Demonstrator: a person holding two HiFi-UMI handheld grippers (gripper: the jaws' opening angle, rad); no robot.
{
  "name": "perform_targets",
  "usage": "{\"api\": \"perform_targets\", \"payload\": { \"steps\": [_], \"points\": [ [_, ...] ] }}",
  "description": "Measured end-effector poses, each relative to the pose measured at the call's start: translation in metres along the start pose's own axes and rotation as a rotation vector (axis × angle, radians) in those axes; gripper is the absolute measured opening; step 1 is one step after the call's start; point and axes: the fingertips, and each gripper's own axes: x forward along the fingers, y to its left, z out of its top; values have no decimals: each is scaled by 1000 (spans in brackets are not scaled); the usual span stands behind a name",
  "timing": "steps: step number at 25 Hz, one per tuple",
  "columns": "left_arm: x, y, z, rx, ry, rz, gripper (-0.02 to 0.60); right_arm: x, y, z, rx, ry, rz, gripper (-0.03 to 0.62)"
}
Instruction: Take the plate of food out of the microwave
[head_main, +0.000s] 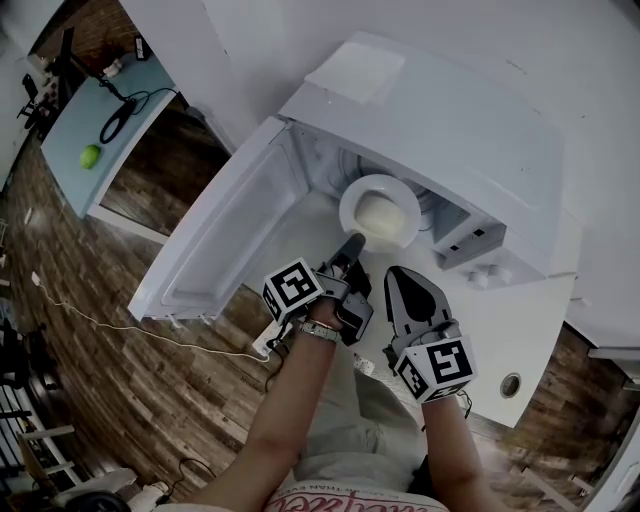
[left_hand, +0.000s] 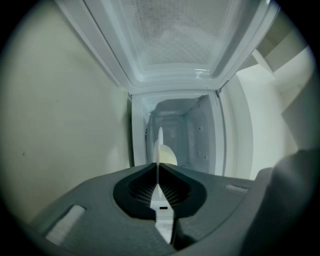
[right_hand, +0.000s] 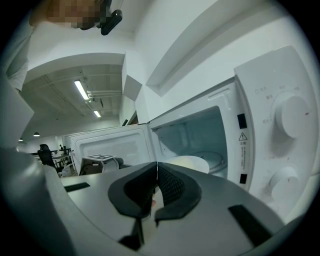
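A white microwave (head_main: 440, 120) stands with its door (head_main: 225, 235) swung wide to the left. A white plate (head_main: 352, 200) carrying pale yellowish food (head_main: 384, 216) sits level at the mouth of the cavity, in front of the glass turntable (right_hand: 219, 158). My left gripper (head_main: 352, 243) is shut on the plate's near rim. In the left gripper view the plate (left_hand: 159, 145) shows edge-on between the closed jaws of the left gripper (left_hand: 158, 166). My right gripper (head_main: 396, 275) hovers just right of it, shut and holding nothing. In the right gripper view the plate (right_hand: 191, 163) lies beyond the tips of the right gripper (right_hand: 157, 164).
Two knobs (right_hand: 292, 117) sit on the microwave's right panel. The microwave rests on a white counter (head_main: 520, 330). To the far left is a pale blue desk (head_main: 75, 140) with a green fruit (head_main: 90, 156) and cables. A white cord (head_main: 120, 325) trails over the wooden floor.
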Motion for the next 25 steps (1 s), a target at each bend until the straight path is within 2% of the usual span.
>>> {"api": "perform_targets", "payload": {
  "steps": [11,25],
  "points": [
    [-28,1,-5,-2,-18,-4,17,-13,15,0,-5,-11,25,14],
    [-61,-8,-10,-28,-47,-12,17,-27,18,12,-4,-48,6,14]
  ]
}}
